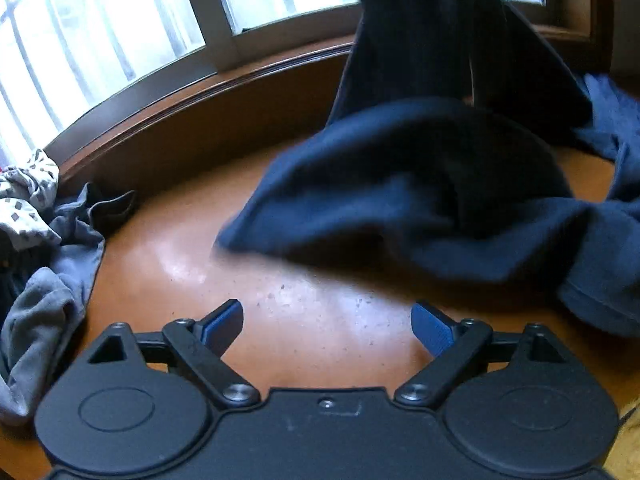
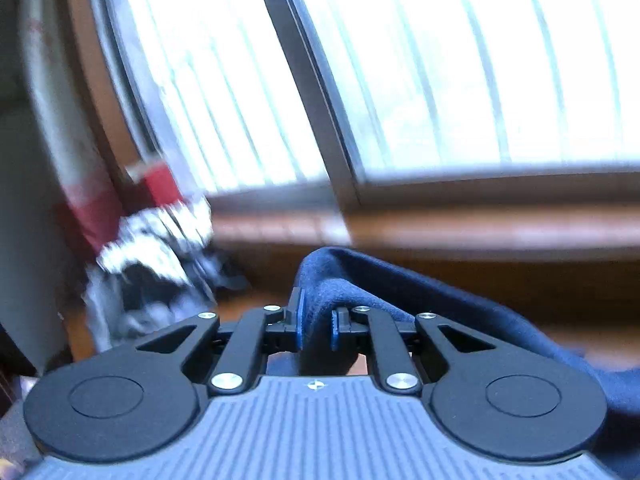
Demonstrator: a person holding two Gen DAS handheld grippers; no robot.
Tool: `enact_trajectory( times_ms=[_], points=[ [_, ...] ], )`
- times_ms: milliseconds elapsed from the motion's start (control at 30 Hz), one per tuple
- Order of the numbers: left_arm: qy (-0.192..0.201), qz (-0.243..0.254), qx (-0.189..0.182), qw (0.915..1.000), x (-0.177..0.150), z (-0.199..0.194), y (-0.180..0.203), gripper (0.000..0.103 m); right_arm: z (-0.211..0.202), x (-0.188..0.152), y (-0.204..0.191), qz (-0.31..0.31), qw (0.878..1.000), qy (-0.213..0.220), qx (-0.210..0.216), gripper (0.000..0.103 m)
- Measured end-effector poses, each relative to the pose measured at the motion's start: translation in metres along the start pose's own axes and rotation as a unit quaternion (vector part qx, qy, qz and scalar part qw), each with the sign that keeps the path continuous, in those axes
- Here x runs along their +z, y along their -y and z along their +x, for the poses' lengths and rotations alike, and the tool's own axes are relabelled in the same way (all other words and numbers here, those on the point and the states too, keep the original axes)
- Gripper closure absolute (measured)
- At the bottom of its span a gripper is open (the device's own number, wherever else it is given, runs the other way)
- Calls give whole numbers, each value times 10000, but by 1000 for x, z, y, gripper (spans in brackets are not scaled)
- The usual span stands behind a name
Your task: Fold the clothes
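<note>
1. The navy garment (image 1: 420, 184) lies on the brown table (image 1: 304, 320), its bulk heaped toward the window side, with 1 part drawn steeply upward out of the top of the left wrist view.
2. In the right wrist view a bunched fold of the same navy cloth (image 2: 320, 280) sits between the blue pads of the right gripper (image 2: 316, 326), whose jaws are clamped together on it; the rest trails off to the right of that gripper.
3. The left gripper (image 1: 327, 326) hangs over bare table with its jaws wide apart and nothing between them. The garment's nearest loose edge lies ahead of it and slightly to the right, apart from the pads.
4. I judge the garment's long axis to run from that low near-left edge up toward the lifted part, so the coming move turns on the left gripper reaching forward to the free edge while the right one holds its end. The right is the hand on the cloth; the left is near but not touching.
5. Away from the garment, a grey cloth (image 1: 44, 300) and a white patterned cloth (image 1: 28, 192) lie bunched at the table's left edge, well apart from it.
6. Behind the garment stands the window (image 1: 120, 40) with vertical bars.
7. No brand, label or readable writing shows in either view; the right wrist view is blurred.
</note>
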State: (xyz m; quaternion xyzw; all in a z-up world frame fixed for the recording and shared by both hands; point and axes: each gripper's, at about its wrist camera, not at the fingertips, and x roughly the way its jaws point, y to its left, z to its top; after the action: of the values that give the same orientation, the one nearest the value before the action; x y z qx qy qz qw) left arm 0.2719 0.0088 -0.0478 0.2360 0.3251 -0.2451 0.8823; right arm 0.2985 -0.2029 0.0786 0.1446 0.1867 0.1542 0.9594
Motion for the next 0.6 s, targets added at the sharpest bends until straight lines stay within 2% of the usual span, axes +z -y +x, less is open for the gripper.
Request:
enact_trajectory(
  times_ms=[100,200,333,467,567,600],
  points=[
    [347,-11,-30,9994,9,-13,0,13,-24,16,-6,-283,9985,450,139,91],
    [701,53,-175,9974,27,-20,6,11,-38,23,-14,-535,9948,868,33,91],
    [925,671,-216,9932,56,5,26,7,-50,23,-10,-719,9893,1251,-232,91],
    [698,1077,-384,9910,81,62,43,9,-48,19,0,-623,9897,1181,-509,90],
    [310,1063,-423,9929,95,100,42,10,-44,16,6,-431,9905,1131,-653,90],
    [176,1014,-422,9938,95,108,40,7,-46,16,10,-368,9906,1119,-693,90]
  ],
)
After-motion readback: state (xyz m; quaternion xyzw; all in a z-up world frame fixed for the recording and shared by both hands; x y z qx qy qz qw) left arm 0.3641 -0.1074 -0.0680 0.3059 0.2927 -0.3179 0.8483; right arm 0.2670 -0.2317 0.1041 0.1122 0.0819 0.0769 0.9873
